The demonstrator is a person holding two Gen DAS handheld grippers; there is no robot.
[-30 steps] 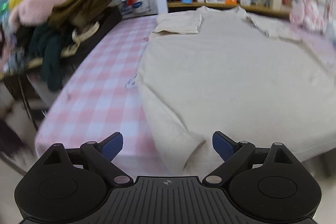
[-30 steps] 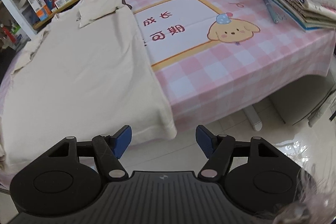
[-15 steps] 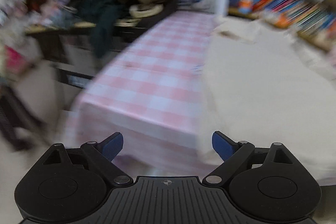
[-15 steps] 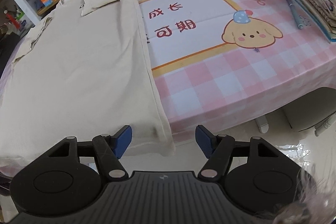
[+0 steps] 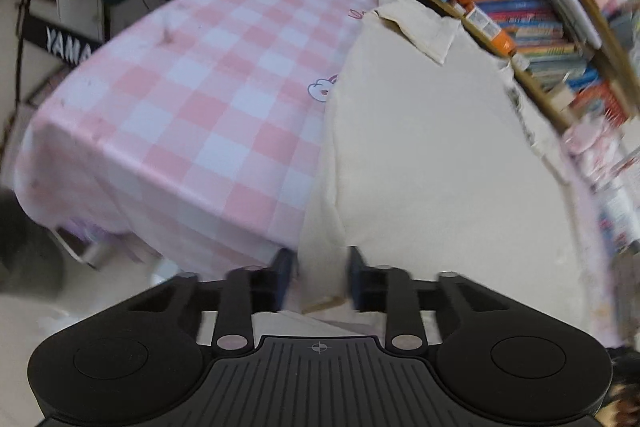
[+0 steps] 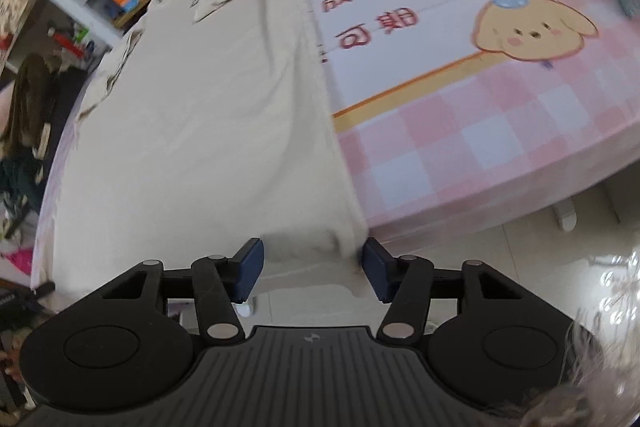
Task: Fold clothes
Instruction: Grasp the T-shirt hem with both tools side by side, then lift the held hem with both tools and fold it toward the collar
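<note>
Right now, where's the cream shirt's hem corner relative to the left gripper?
In the left wrist view, the cream shirt has its near-left hem corner hanging over the pink checked tablecloth edge, between the left gripper fingers.

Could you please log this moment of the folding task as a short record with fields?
garment: cream short-sleeved cotton shirt, spread flat, hem hanging over the near table edge
surface: table under a pink-and-white checked tablecloth
left gripper: jaws narrowed around the shirt's near-left hem corner; full contact unclear
right gripper: jaws open, straddling the shirt's near-right hem corner
background: shelf of colourful books beyond the shirt's collar
image quality: both views blurred by motion
</note>
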